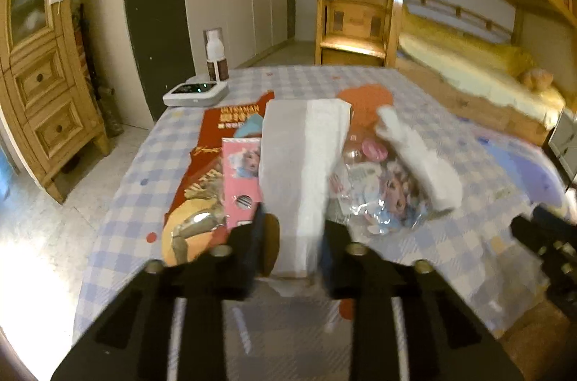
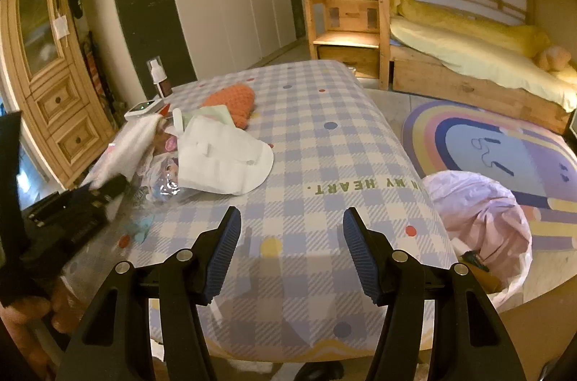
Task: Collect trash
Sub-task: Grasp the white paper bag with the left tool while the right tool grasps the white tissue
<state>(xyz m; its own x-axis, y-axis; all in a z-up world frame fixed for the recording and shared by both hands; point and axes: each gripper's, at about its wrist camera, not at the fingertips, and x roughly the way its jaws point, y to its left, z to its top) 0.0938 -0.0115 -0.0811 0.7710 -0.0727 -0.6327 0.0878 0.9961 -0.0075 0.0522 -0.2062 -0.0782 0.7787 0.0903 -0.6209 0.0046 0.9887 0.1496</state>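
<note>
The left gripper [image 1: 292,236], low in the centre of its frame, has its jaws drawn in on the near end of a white folded sheet [image 1: 299,164], which runs up the middle of the frame. No gap shows at either pad, so I judge it pinched. The sheet looks like tissue or thin paper: light, soft, limp. It will likely droop and may tear or slip if pulled fast, so a hold across the folded end, where the layers stack, seems best.

Left of it lie a pink card [image 1: 242,179] and a red wrapper [image 1: 202,186]. To the right is a clear plastic pack [image 1: 378,193], which is crinkly and probably slippery, then a second white piece [image 1: 418,157].

The right gripper [image 2: 292,254] hangs half open and empty above the checked table [image 2: 324,164] at lower centre. A pale trash bag [image 2: 483,215] sits off the table's edge at right, likely where the trash goes.
</note>
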